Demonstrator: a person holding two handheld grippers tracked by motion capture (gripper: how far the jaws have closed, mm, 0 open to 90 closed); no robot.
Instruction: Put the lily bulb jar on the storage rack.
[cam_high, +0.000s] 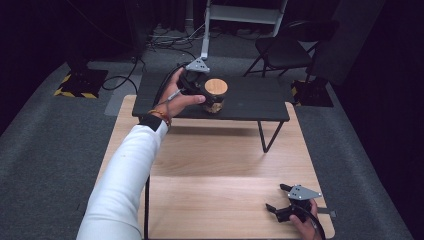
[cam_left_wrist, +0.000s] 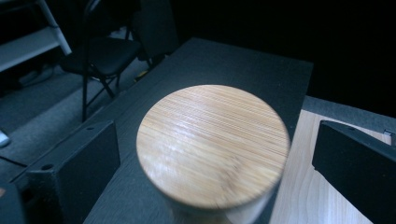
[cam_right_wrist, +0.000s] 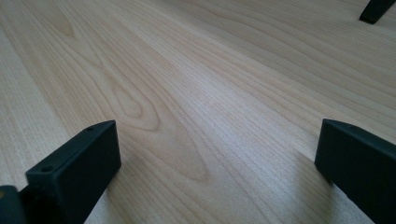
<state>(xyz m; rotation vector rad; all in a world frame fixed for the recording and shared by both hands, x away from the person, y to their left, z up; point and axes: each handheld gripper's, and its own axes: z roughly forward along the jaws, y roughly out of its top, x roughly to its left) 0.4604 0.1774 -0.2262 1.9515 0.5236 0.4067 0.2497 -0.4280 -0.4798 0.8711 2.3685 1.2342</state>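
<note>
My left claw spread wide; jar with round wooden lid sits between jaws, pads clear of it on both sides. Jar stands on dark raised shelf, just ahead of claw, near shelf's front edge. Lid blurred in left gripper view. My right claw spread too, nothing between jaws, resting low over pale wooden table, well apart from jar. Folding chair beyond shelf.
</note>
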